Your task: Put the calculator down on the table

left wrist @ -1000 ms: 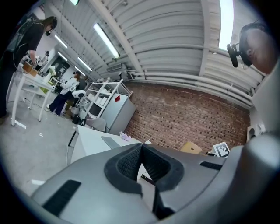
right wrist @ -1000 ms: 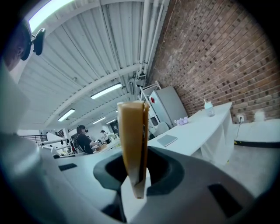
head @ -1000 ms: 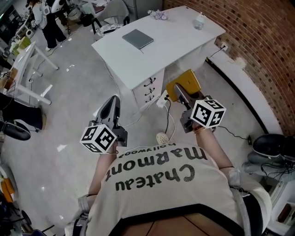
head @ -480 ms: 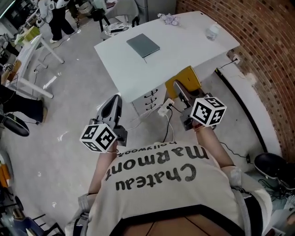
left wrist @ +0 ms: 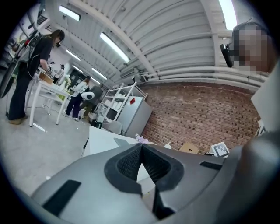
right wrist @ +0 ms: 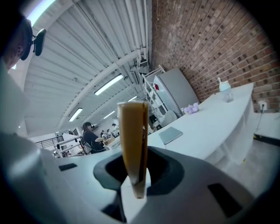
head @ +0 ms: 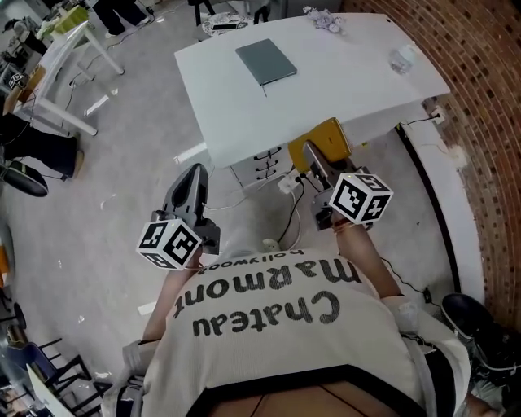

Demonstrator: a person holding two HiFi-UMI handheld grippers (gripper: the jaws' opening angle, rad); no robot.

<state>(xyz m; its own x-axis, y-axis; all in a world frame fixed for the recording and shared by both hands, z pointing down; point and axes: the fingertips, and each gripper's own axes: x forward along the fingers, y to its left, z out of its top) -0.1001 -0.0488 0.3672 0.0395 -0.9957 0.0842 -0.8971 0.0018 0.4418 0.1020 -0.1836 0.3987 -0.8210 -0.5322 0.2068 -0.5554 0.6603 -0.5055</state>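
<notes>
The calculator (head: pixel 326 141) is a flat yellow slab, and my right gripper (head: pixel 314 160) is shut on it. In the right gripper view the calculator (right wrist: pixel 133 140) stands edge-on between the pads, rising above my right gripper (right wrist: pixel 136 177). The white table (head: pixel 342 89) lies just ahead of both grippers, with the calculator still short of its near edge, above the floor. My left gripper (head: pixel 194 176) is shut with nothing in it. In the left gripper view, my left gripper (left wrist: pixel 141 168) has its pads touching at the tips. The table (right wrist: pixel 214 124) stretches ahead to the right.
On the table lie a grey notebook (head: pixel 266 62), a clear bottle (head: pixel 402 59) and a small purple bundle (head: pixel 325 19). A drawer unit (head: pixel 257 165) and cables sit under the table. A brick wall (head: pixel 480 106) runs along the right. Other white tables (head: pixel 69 49) stand at left.
The table has come nearer and lower in the head view as the person walked toward it. Both grippers moved forward, and the calculator stayed in the right gripper.
</notes>
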